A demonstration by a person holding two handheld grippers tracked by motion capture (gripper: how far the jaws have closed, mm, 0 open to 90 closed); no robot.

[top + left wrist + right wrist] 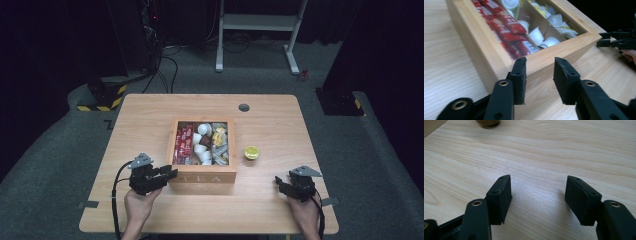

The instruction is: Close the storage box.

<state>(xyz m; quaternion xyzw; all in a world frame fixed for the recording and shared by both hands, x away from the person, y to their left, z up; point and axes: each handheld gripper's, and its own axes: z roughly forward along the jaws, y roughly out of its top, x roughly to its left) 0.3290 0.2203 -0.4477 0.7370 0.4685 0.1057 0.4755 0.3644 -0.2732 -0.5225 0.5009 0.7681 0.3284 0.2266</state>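
Tea box (pixel 202 176) closed. Left gripper (pixel 172 173), at its 8 o'clock corner, parted, empty. Right gripper (pixel 279 183) open, empty; yellow-lidded cup (pixel 251 152) left outside.

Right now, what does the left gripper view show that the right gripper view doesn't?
Left gripper view: the wooden tea box with red sachets and white cups under its clear lid, and the right gripper farther off. Right gripper view: its own open jaws above bare table, with a round object at the top edge, too cropped to identify. Both share the light wooden tabletop and a pair of black jaws standing apart, nothing between them.
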